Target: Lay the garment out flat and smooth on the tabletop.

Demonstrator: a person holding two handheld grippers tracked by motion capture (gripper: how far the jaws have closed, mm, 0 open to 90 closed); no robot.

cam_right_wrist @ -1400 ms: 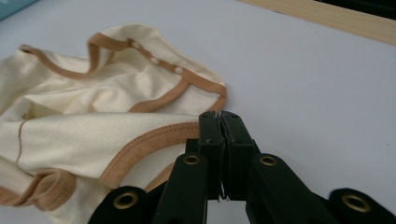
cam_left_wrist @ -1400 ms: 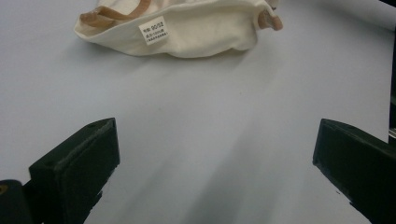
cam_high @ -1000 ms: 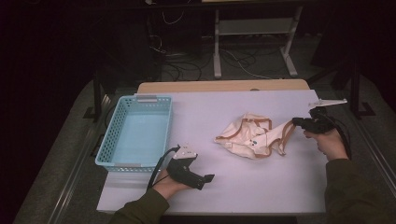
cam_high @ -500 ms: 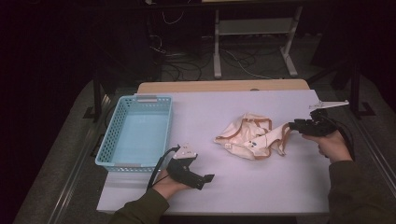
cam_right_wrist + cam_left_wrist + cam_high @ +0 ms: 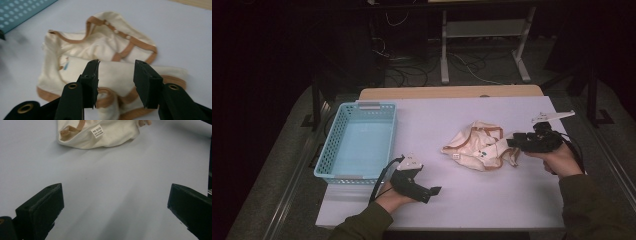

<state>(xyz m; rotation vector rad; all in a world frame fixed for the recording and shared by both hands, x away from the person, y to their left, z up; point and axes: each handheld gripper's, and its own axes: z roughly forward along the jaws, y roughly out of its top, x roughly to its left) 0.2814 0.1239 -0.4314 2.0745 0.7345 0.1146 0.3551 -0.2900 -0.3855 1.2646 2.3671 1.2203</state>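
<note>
**Right jaws opening over the garment, left hand parked**

Dark floor and cables ring your white table (image 5: pixel 492 200) in the high view. Your garment (image 5: pixel 479 147) lies crumpled right of centre, well apart from the pale blue lattice basket (image 5: pixel 357 142) at the left, probably where it is meant to go. Your right gripper (image 5: pixel 512 142) points in at the cloth's right edge; your left gripper (image 5: pixel 436 191) rests near the bottom, idle.

In the left gripper view your jaws stand wide with bare matte tabletop between them, nothing held. At the top of the frame sits the cream cloth, a small printed label (image 5: pixel 97 131) showing.

In the right gripper view your jaws have just been opening and stand partly apart above the garment (image 5: pixel 82 45), the pads not pressing on it. It is soft cream knit, limp and folded, edged in tan binding (image 5: pixel 140 43) with small snaps (image 5: pixel 116 31). Basket corner at upper left.
</note>
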